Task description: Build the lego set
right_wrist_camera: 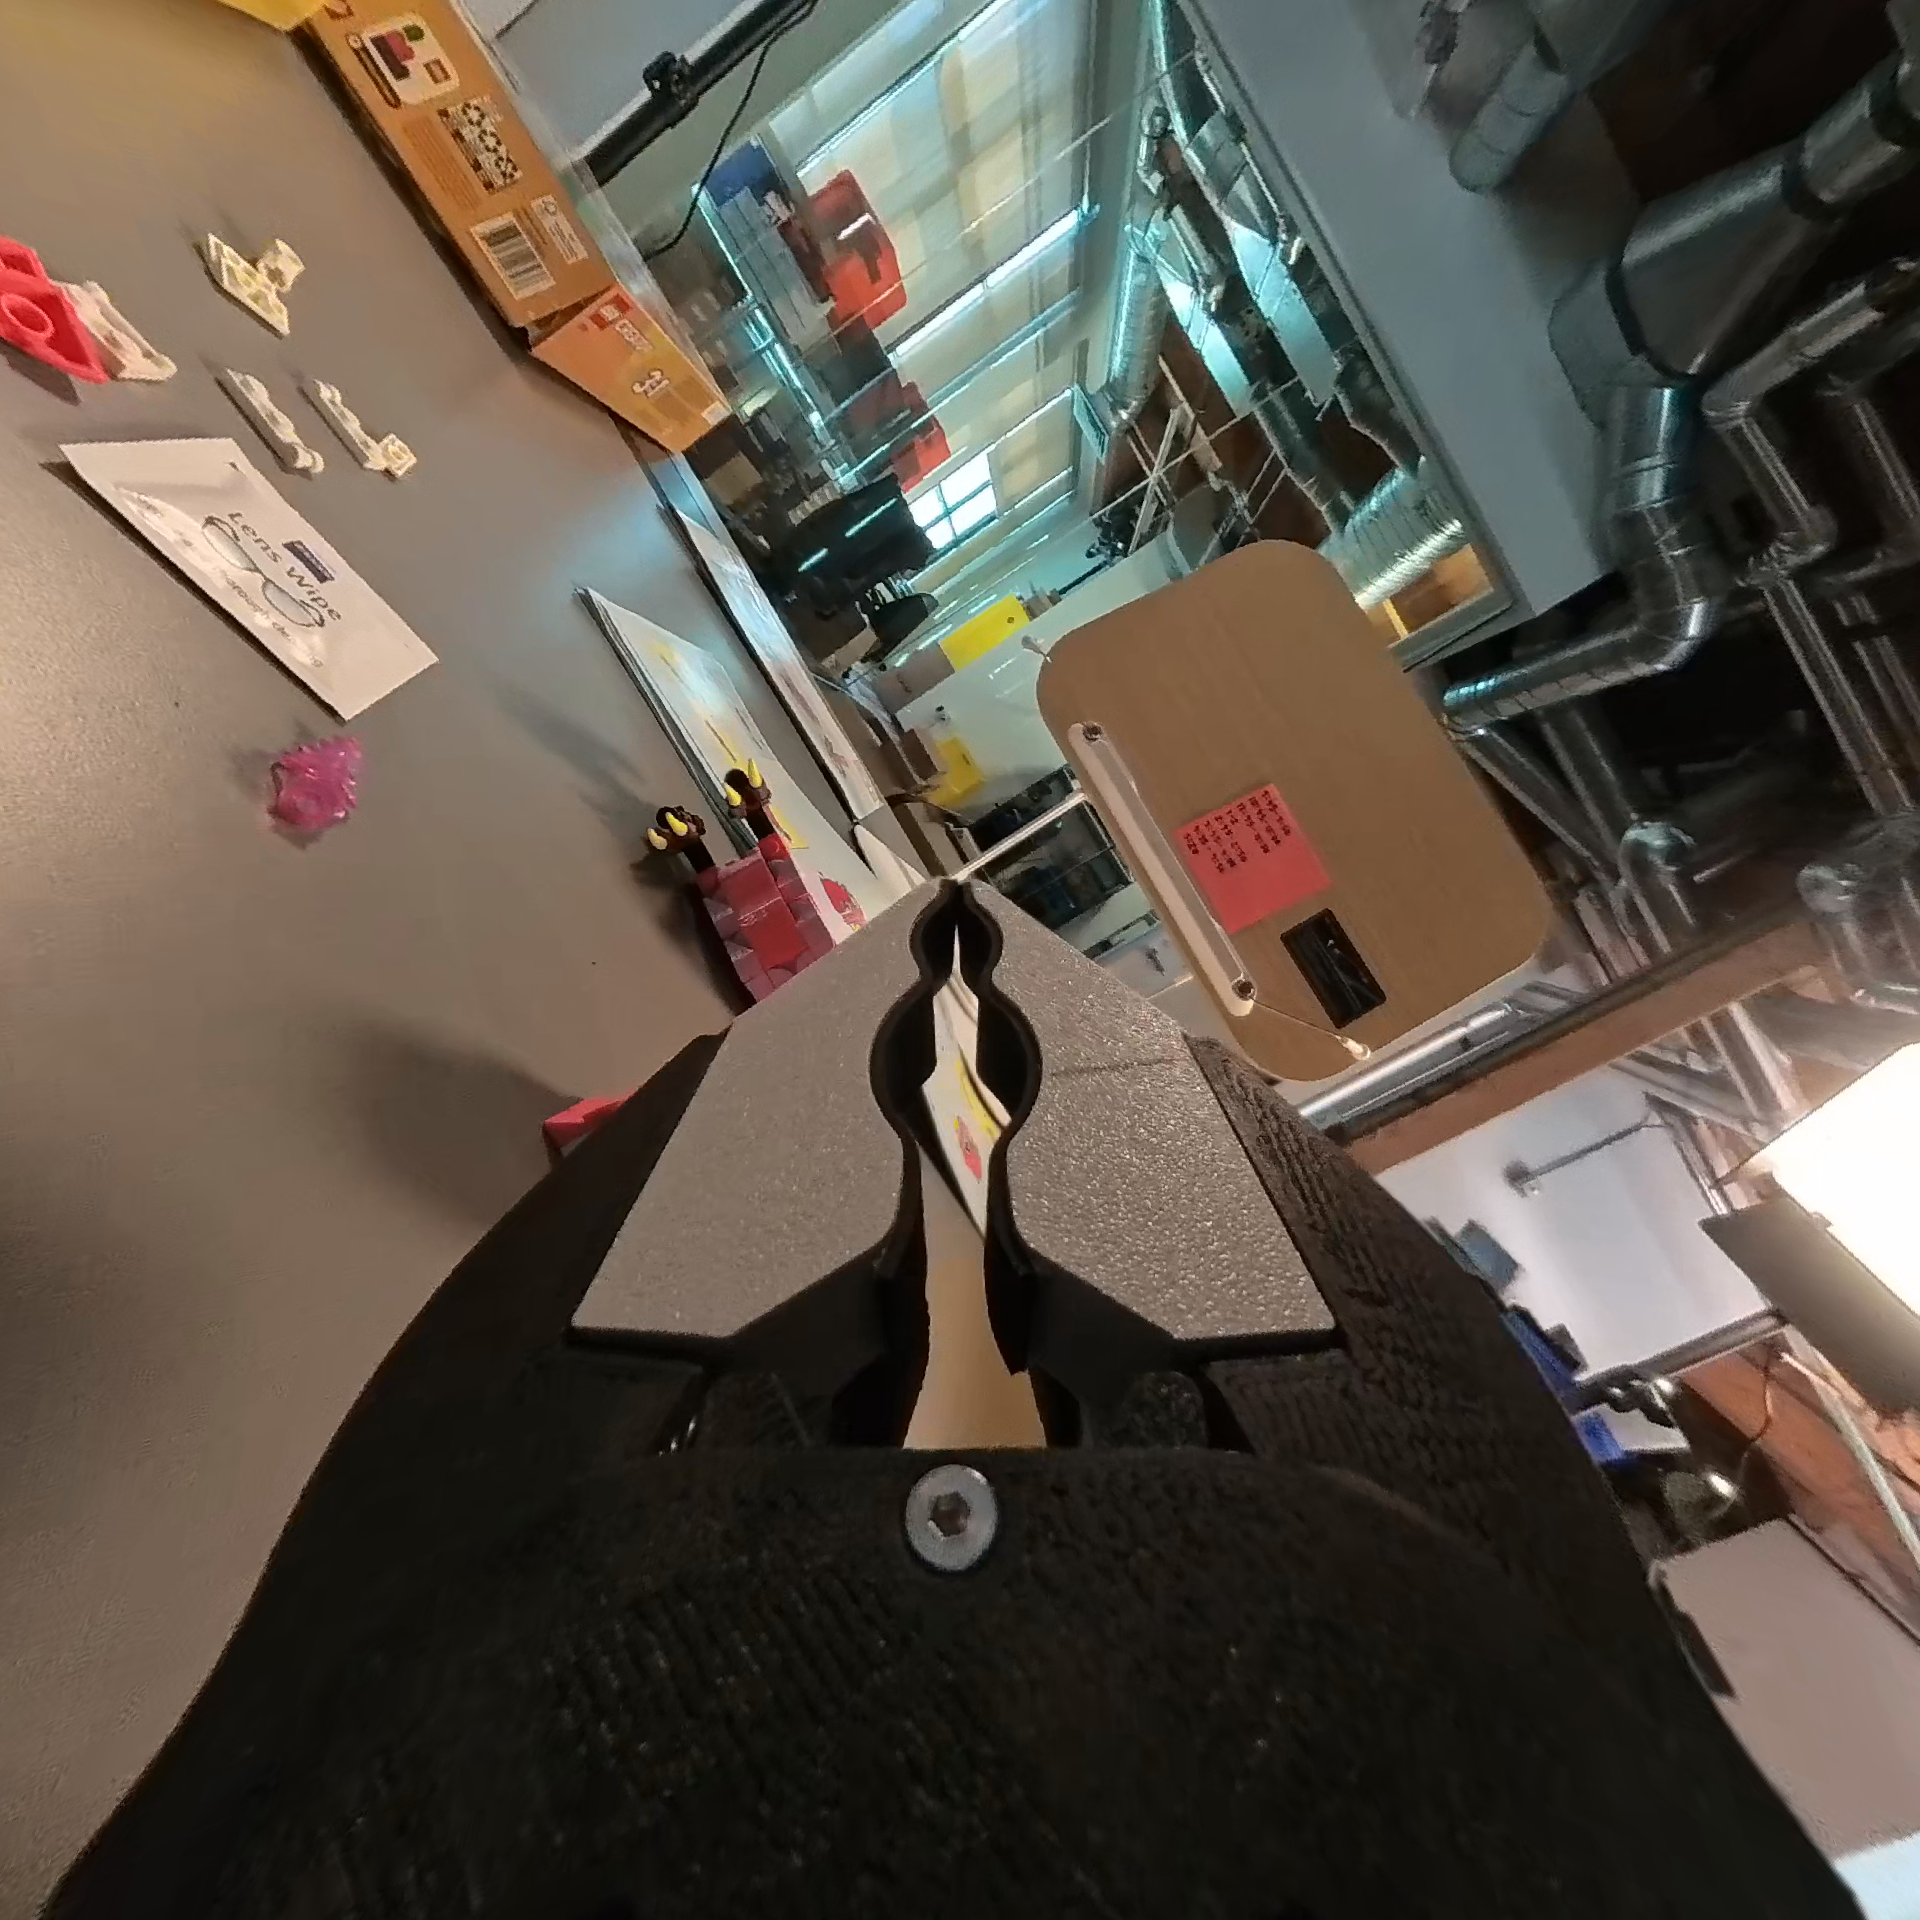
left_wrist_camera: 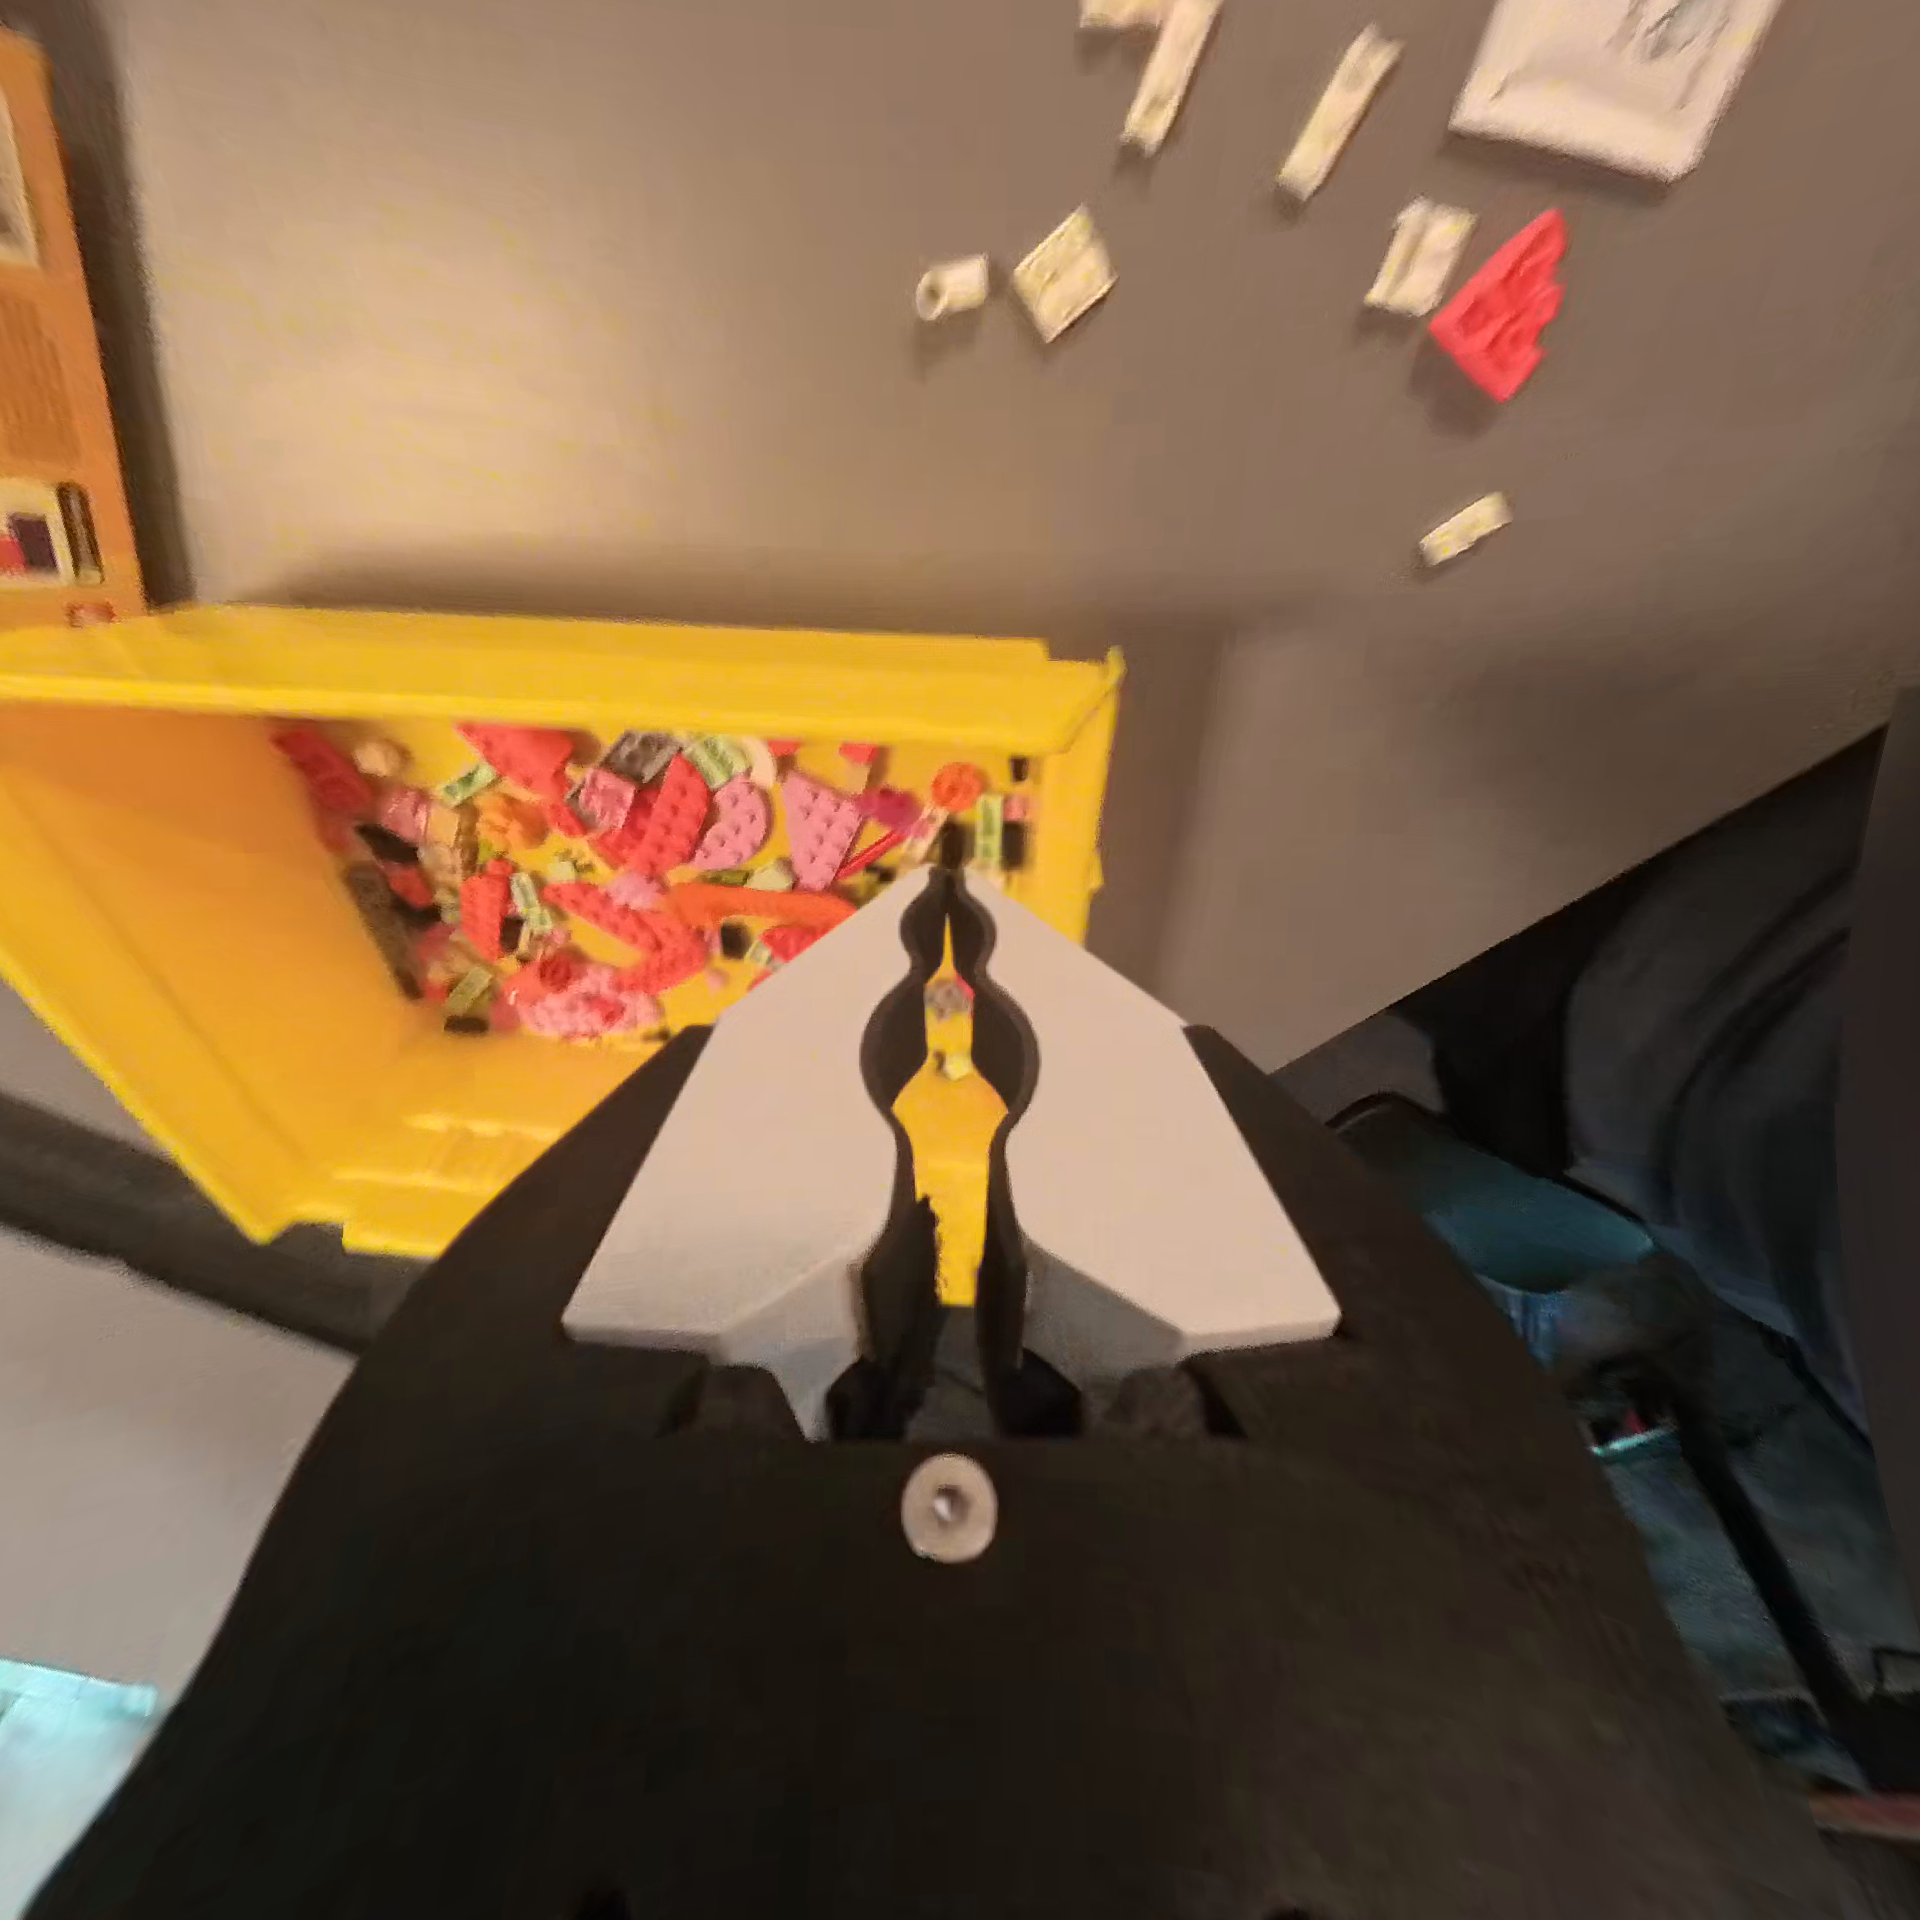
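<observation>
Yellow plastic bin [left_wrist_camera: 582, 665], holding a heap of red, pink and pale green toy bricks [left_wrist_camera: 665, 810] too many to count, stands on the grey table [left_wrist_camera: 623, 364] near its edge, under the left gripper [left_wrist_camera: 948, 878]. This gripper's tips are pressed together; a small dark shape sits just at them, and I cannot tell if it is pinched. Pushed into the heap like this, the tips could scatter bricks or shove the bin toward the edge. The right gripper [right_wrist_camera: 954, 888] is also pressed together, on nothing visible. I count one bin, one red wedge plate [left_wrist_camera: 1501, 307], one white paper sachet [left_wrist_camera: 1600, 83], about seven pale small bricks [left_wrist_camera: 1062, 272], and one pink clear piece [right_wrist_camera: 317, 781].
</observation>
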A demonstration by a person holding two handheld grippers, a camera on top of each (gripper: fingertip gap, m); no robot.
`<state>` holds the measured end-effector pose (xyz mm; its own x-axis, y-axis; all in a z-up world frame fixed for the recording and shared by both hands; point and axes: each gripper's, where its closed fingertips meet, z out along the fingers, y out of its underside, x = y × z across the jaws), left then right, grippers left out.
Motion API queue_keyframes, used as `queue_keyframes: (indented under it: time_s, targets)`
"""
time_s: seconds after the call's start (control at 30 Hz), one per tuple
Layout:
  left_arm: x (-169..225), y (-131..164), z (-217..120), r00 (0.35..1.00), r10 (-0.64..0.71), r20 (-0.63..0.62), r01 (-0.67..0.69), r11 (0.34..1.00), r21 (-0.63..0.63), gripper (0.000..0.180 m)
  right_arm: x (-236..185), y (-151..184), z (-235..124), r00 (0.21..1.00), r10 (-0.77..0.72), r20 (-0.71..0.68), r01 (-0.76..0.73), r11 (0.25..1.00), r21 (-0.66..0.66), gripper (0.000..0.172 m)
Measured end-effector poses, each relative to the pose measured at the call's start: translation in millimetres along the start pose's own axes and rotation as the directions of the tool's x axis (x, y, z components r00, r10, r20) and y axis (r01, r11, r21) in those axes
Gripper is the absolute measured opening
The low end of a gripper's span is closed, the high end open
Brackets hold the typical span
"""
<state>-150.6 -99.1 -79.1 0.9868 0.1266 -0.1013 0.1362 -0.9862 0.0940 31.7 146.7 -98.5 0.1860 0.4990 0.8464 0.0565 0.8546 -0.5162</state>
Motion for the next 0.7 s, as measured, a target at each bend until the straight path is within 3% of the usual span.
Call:
queue_keyframes:
  time_s: [0.1, 0.23, 0.37, 0.53, 0.7]
  targets:
    - [-21.6, 31.4, 19.0, 0.991, -0.137, 0.013, 0.137, 0.986, -0.096, 0.011, 0.0, -0.9, -0.6, 1.000, 0.020, 0.009, -0.021, 1.000, 0.009, 0.000]
    - [-38.7, 72.7, 52.1, 0.947, -0.312, -0.078, 0.300, 0.944, -0.136, 0.010, 1.6, -1.8, -0.2, 0.999, 0.048, 0.014, -0.048, 0.999, 0.020, 0.000]
    - [-46.8, 97.0, 85.6, 0.951, -0.293, -0.097, 0.282, 0.953, -0.113, 0.014, 4.6, 1.5, 0.5, 0.996, 0.090, 0.013, -0.090, 0.996, 0.013, 0.000]
    - [-43.2, 84.4, 98.3, 0.962, -0.231, -0.142, 0.238, 0.971, 0.032, 0.016, 4.2, 3.7, 1.4, 0.995, 0.099, 0.017, -0.099, 0.995, 0.003, 0.000]
    - [-41.7, 88.1, 105.2, 0.973, -0.202, -0.109, 0.204, 0.979, 0.009, 0.018, 1.1, 3.8, 2.1, 0.996, 0.081, 0.025, -0.080, 0.997, -0.003, 0.000]
